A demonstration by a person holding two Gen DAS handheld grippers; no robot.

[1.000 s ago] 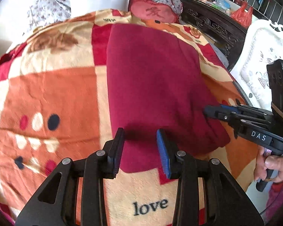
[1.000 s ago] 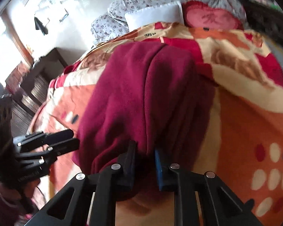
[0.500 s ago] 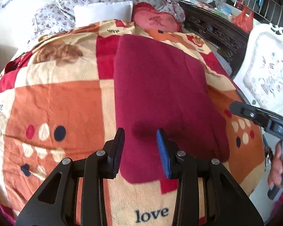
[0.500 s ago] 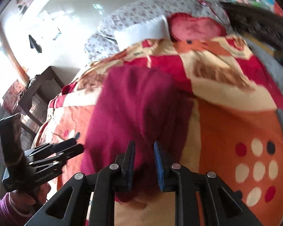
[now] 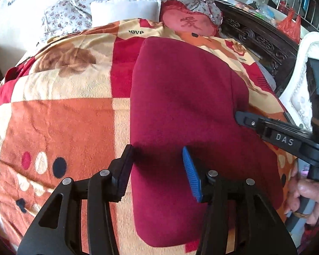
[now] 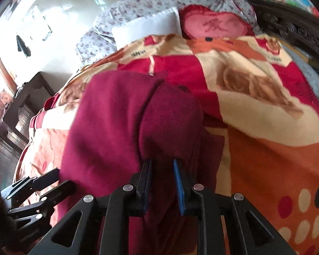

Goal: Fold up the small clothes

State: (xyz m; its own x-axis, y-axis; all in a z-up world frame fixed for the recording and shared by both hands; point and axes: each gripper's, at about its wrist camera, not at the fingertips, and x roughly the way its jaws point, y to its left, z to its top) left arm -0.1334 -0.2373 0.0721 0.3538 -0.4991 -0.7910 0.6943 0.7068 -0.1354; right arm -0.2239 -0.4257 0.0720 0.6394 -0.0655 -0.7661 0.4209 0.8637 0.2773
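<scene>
A dark red fleece garment (image 5: 180, 110) lies lengthwise on a patterned blanket on the bed. My left gripper (image 5: 157, 167) is open and empty, its fingers straddling the garment's near left edge. My right gripper (image 6: 160, 171) is shut on a fold of the garment (image 6: 121, 127) along its right side and holds that fold bunched up above the blanket. In the left wrist view the right gripper (image 5: 239, 116) comes in from the right and meets the garment's right edge. The left gripper (image 6: 53, 182) shows at lower left in the right wrist view.
The orange, red and cream blanket (image 5: 59, 114) covers the bed. A white pillow (image 5: 125, 10), a pink heart cushion (image 5: 189, 24) and floral bedding lie at the head. A dark carved cabinet (image 5: 259, 40) and a white padded chair (image 5: 302, 85) stand to the right. A dark side table (image 6: 21, 106) is at left.
My right gripper drew back off the garment, then came in again and now grips its right side, bunched higher. My left gripper stays open near the garment's near left edge.
</scene>
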